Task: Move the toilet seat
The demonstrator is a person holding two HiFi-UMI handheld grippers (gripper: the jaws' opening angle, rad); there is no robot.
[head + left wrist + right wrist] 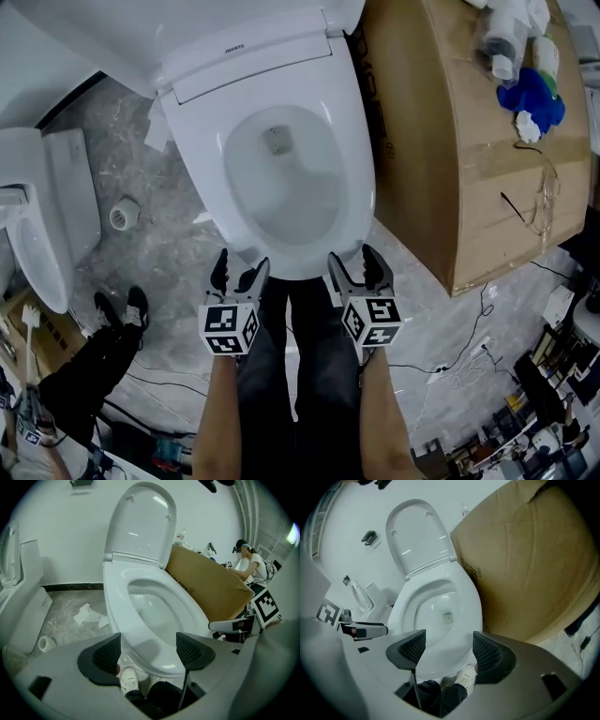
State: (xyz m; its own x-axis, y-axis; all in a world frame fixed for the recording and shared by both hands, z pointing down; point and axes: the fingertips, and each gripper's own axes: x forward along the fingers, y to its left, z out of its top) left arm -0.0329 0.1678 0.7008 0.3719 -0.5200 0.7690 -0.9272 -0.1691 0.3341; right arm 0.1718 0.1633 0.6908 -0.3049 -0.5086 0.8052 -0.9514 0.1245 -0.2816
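White toilet seat (pixel 208 178) lay flat; we held the left gripper (pixel 241 267) and right gripper (pixel 352 262) open-jawed, gripping nothing, by its front edge. Next, probably, a pinch on that edge.

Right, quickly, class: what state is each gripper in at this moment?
Left gripper: open, holding nothing, at the toilet seat's front edge.
Right gripper: open, holding nothing, also at that edge.

The toilet seat (pixel 202 155) is gleaming white — the cardboard box (pixel 441 141) is showing brown, the floor (pixel 159 272) mottled grey, while cubes on the left gripper (pixel 241 262) and right gripper (pixel 352 258) are wearing black-and-white squares.
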